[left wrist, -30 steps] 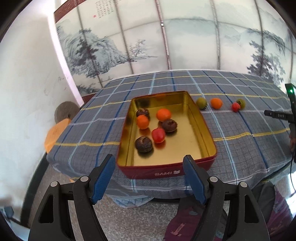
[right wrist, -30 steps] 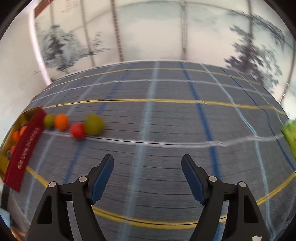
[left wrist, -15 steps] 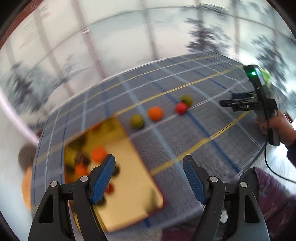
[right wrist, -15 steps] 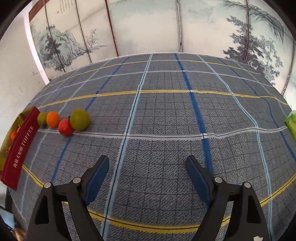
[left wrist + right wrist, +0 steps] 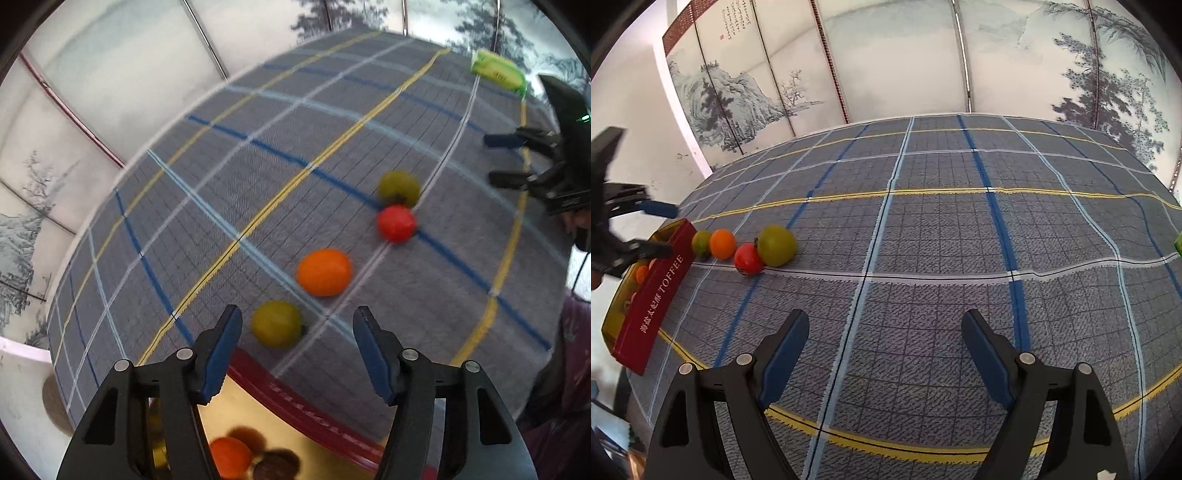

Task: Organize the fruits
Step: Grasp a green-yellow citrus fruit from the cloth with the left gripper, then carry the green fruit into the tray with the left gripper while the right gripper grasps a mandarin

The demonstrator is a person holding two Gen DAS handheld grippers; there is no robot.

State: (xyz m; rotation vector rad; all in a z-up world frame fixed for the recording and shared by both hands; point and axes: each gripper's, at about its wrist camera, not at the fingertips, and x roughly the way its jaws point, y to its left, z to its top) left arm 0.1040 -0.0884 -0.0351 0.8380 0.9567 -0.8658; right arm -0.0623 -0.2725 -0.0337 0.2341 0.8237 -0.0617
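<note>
Four fruits lie in a row on the checked tablecloth beside a red tin: a small yellow-green one, an orange one, a red one and a larger green one. My left gripper hangs over the tin's rim with its jaws closing. The yellow-green fruit shows just past its fingertips, untouched by the pads. The tin holds an orange fruit and dark ones. My right gripper stands open over bare cloth, right of the row.
A green packet lies at the table's far right edge. A painted folding screen stands behind the table. Part of a person in dark red clothing is at the near side.
My left gripper swung from in front of the tin to over its rim by the row of fruits, rolling as it went, and its jaws narrowed. The right gripper opened slightly and stayed put.
</note>
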